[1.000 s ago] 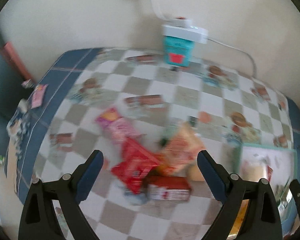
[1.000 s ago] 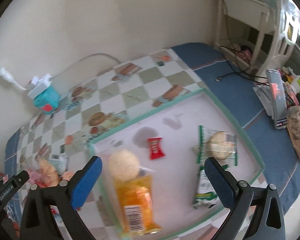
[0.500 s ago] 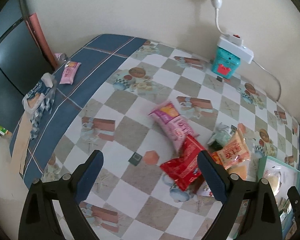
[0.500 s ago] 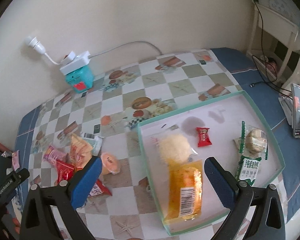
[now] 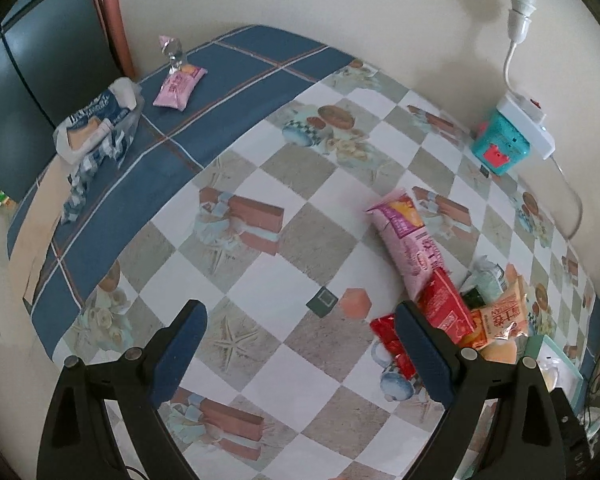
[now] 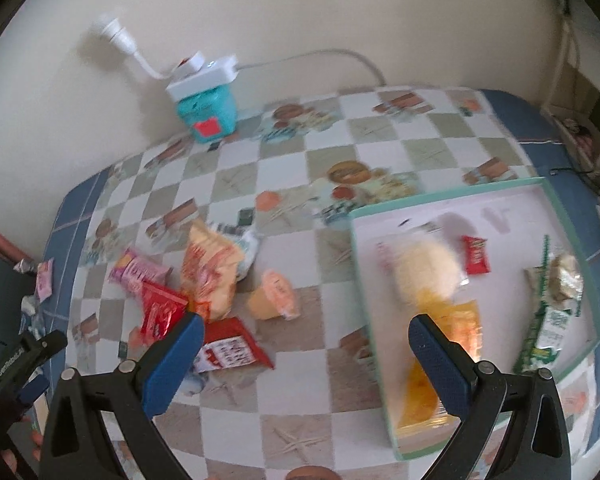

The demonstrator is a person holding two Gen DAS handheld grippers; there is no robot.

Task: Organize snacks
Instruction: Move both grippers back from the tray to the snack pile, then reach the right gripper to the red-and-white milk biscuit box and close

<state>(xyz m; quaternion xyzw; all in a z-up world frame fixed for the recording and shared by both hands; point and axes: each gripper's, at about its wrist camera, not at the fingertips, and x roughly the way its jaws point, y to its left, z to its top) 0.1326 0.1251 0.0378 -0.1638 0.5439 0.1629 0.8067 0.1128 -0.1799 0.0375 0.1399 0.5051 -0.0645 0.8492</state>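
- Left wrist view: my left hand-held gripper [image 5: 300, 344] hangs wide open and empty over the checkered surface [image 5: 260, 264], snack pile [image 5: 452, 296] beside its right finger.
- Right wrist view: my right hand-held gripper [image 6: 304, 354] is spread wide, holding nothing, above the gap between pile and tray [image 6: 556, 196].
- Tray at the surface's right edge holds an orange packet [image 6: 440, 364], a red sachet [image 6: 476, 254] and a green-white pack [image 6: 548, 328].

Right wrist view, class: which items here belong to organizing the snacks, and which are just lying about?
Part of the job:
tray
orange packet
red packet
pink packet
jelly cup
small red sachet

Lying about:
power strip
teal box
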